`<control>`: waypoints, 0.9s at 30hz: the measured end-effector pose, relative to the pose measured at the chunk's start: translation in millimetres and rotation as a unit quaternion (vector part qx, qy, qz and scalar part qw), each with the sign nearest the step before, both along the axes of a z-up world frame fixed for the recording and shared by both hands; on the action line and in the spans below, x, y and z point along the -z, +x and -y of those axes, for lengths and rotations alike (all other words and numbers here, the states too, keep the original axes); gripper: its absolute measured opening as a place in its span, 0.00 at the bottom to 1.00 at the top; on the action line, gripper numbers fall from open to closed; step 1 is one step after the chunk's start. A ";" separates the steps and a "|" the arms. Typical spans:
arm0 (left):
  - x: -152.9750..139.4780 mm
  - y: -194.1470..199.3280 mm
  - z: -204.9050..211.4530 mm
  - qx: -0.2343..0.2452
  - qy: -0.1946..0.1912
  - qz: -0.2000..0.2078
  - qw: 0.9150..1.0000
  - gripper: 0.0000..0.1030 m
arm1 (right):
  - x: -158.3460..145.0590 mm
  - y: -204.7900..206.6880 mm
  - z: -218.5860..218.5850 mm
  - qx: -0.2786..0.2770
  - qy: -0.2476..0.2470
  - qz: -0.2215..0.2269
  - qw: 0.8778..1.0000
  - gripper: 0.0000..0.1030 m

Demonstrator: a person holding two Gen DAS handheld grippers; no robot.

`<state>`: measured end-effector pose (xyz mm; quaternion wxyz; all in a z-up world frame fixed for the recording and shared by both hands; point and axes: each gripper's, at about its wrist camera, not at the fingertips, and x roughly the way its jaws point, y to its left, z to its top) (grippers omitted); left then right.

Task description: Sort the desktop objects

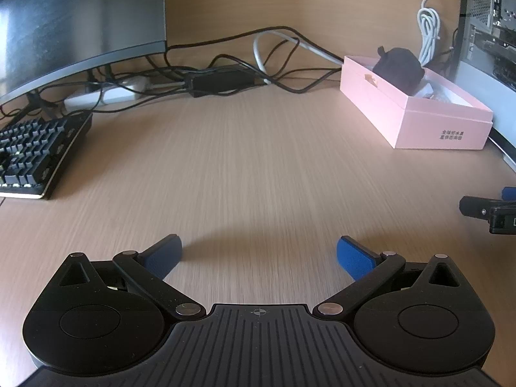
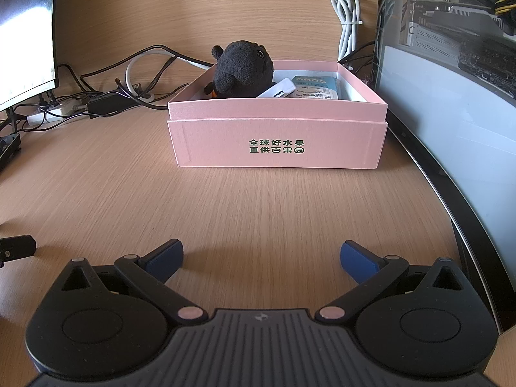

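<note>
In your left wrist view, your left gripper (image 1: 258, 254) sits at the bottom of the frame with its blue-padded fingers spread wide and nothing between them, above bare wooden desk (image 1: 245, 167). At the left edge of the frame lies a black keyboard (image 1: 35, 151), under the curved monitor (image 1: 74, 16) that fills the upper left. A tangle of black and white cables (image 1: 232, 67) runs along the back of the desk at upper centre. In the upper right stands the open pink box (image 1: 419, 113), with a dark plush toy (image 1: 398, 67) poking out of its far end, and a bundled white cable (image 1: 429, 32) hangs behind it. Part of your right gripper (image 1: 490, 209) shows at the right edge. In your right wrist view, your right gripper (image 2: 261, 254) is also at the bottom of the frame, jaws wide apart and empty. The pink box (image 2: 277, 142) is straight ahead in the centre, green characters printed on its near wall. Inside it, the plush toy (image 2: 242, 71) sits at the left, a white flat object (image 2: 279, 90) leans just beside it, and a teal-and-white packet (image 2: 316, 87) lies to the right. A glass-sided computer case (image 2: 451, 64) stands close against the box's right side.
</note>
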<state>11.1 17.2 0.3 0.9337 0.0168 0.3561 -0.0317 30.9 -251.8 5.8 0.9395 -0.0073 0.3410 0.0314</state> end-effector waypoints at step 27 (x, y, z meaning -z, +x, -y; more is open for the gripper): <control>0.4 -0.5 -0.2 -0.005 -0.001 0.005 1.000 1.00 | -0.4 -0.1 -0.4 0.000 0.000 0.000 1.000 1.00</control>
